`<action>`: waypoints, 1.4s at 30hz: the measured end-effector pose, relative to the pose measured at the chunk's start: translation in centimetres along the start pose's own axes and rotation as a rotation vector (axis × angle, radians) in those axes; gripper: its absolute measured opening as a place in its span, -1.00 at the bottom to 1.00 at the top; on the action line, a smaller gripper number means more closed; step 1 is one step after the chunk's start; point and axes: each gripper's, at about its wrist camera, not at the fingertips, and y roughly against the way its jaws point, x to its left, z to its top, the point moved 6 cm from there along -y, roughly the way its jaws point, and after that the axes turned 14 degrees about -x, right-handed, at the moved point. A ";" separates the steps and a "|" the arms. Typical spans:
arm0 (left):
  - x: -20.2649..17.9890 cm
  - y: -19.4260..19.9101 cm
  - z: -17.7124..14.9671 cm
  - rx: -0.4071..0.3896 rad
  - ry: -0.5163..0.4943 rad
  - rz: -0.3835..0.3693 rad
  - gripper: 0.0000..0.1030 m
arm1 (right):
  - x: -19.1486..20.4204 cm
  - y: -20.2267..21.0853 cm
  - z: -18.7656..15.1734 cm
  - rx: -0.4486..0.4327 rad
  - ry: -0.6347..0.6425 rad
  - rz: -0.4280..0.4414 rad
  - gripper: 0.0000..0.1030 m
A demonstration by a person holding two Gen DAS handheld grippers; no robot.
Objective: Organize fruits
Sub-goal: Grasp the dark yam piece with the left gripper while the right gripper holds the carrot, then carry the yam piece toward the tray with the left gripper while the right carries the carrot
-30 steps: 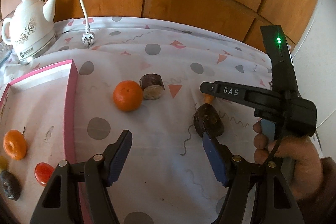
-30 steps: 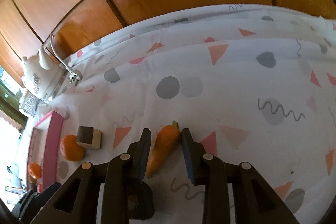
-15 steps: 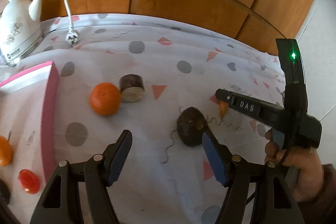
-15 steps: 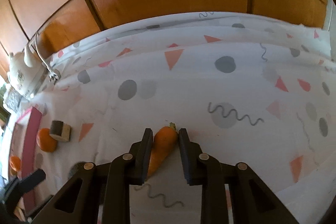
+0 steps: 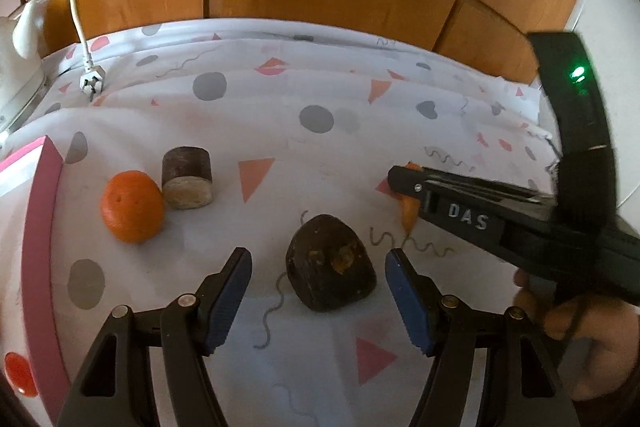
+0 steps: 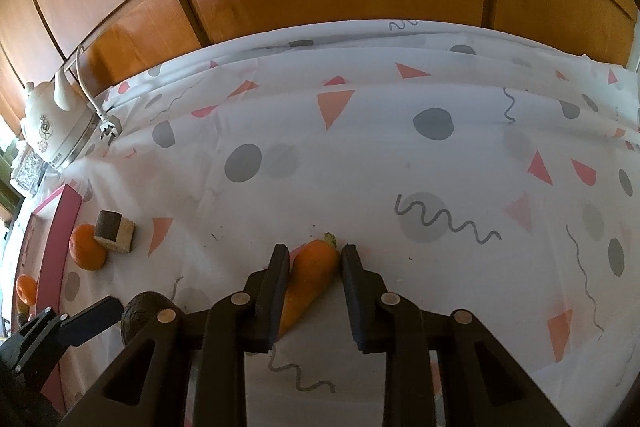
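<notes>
**Both grippers at the produce on the patterned cloth**

Left-wrist view. Far to the left of my left gripper (image 5: 318, 281) ran the pink tray (image 5: 38, 251) wall, with a red fruit (image 5: 18, 374) inside it at the lower edge. Ahead and left of my left finger sat the orange (image 5: 132, 211), touching the brown cut piece (image 5: 187, 177) just beyond it. My left fingers (image 5: 228, 301) stood wide apart, blue pads facing inward. The dark avocado (image 5: 332, 269) lay between their tips on the tablecloth (image 5: 320, 131), neither pad touching it. To the right of my right finger, my right gripper (image 5: 404, 183) reached in from the side, with the carrot (image 5: 409, 211) showing beneath its tip.

Right-wrist view. Far left of my right-hand fingers stood the white kettle (image 6: 52, 123), its plug (image 6: 107, 130) lying beside it. Nearer, left of the fingers, were the tray (image 6: 60, 247), the orange (image 6: 86, 247) and the cut piece (image 6: 115, 231); a second orange (image 6: 26, 287) lay inside the tray. My left gripper (image 6: 90, 321) and the avocado (image 6: 142, 315) showed at lower left. My right gripper (image 6: 314, 259) had its fingers (image 6: 276, 287) drawn close on either side of the carrot (image 6: 310, 283), which lay slanted between them on the cloth; the right finger met its thick end, but I could not tell whether it was clamped.
</notes>
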 end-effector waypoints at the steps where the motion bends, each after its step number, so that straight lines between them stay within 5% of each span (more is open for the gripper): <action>1: 0.0 -0.2 -0.2 0.004 -0.008 0.001 0.20 | 0.0 0.0 0.0 0.000 0.005 -0.002 -0.48; 4: -0.4 -0.1 -0.4 -0.007 -0.021 -0.027 -0.13 | 0.1 -0.1 0.0 0.004 0.021 -0.005 -0.47; 16: 2.4 3.9 -2.2 -0.005 0.017 0.029 -0.14 | 1.4 1.6 -1.4 0.025 0.067 0.021 -0.49; 30: 3.6 4.6 -3.3 -0.052 0.006 0.081 -0.19 | 2.7 9.7 -3.8 -0.119 0.102 -0.021 -0.54; 39: 3.5 5.4 -3.8 -0.030 0.020 0.086 -0.20 | 1.5 11.6 -6.8 0.026 0.013 0.066 -0.55; 42: 3.5 5.1 -3.8 -0.040 0.008 0.092 -0.18 | 1.2 10.8 -7.5 0.012 -0.010 0.053 -0.53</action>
